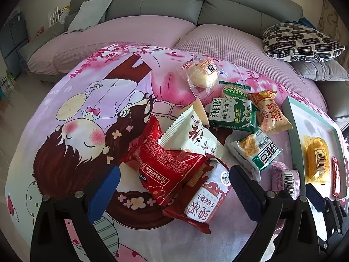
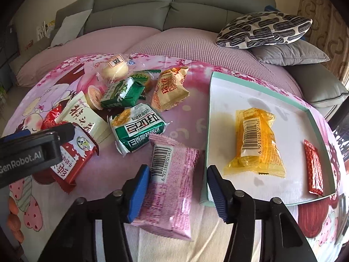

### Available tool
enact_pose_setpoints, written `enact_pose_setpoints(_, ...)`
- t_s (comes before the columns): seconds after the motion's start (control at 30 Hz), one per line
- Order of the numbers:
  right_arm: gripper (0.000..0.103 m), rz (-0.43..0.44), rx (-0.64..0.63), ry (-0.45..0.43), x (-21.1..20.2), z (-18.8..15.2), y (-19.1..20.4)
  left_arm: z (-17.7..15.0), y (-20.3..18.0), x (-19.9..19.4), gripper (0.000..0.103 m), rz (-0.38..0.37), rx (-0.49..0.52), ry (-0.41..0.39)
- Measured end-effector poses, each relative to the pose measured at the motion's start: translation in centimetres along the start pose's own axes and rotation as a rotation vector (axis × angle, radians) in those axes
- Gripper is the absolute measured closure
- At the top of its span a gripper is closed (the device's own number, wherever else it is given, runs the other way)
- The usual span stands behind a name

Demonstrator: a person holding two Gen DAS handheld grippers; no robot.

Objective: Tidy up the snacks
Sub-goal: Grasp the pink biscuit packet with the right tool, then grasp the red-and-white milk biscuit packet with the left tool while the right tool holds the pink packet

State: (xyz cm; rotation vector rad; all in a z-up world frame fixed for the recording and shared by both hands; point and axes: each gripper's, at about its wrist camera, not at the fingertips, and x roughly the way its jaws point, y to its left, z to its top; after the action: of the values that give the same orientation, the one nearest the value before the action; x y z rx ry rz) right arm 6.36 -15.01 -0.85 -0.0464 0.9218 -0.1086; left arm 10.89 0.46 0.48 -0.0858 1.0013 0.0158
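A pile of snack packets lies on the cartoon-print cloth (image 1: 87, 100). My left gripper (image 1: 174, 192) is open, its blue pads either side of a red Rose Kiss packet (image 1: 168, 166) and a red-and-white wafer packet (image 1: 205, 198). My right gripper (image 2: 178, 194) is open around a pink packet (image 2: 172, 181) that lies between its pads. A white tray with a teal rim (image 2: 257, 87) holds a yellow packet (image 2: 255, 139) and a small red packet (image 2: 314, 168). The tray also shows in the left wrist view (image 1: 292, 135).
More packets lie behind: a green-and-white one (image 2: 137, 131), a green biscuit pack (image 2: 122, 93), an orange roll pack (image 2: 170, 89), a clear-wrapped bun (image 2: 113, 67), a white packet (image 2: 80, 113). A grey sofa with patterned cushion (image 2: 264, 28) stands behind.
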Motion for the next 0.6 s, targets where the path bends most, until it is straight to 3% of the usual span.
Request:
enact_pose_setpoints(0.17,0.054,0.033,0.03,0.007,-0.3,-0.3,-0.8,-0.2,-0.3,-0.2,0.003,-0.047,-0.007,0.005)
enact_pose_setpoints(0.4,0.058,0.077,0.027,-0.033,-1.5,-0.2,-0.9,-0.6,-1.1,-0.3,0.003,-0.063,0.019,-0.002)
enact_pose_setpoints(0.6,0.058,0.112,0.007,-0.011,-0.8,-0.3,-0.3,-0.7,-1.8,-0.1,0.003,-0.083,0.036,0.006)
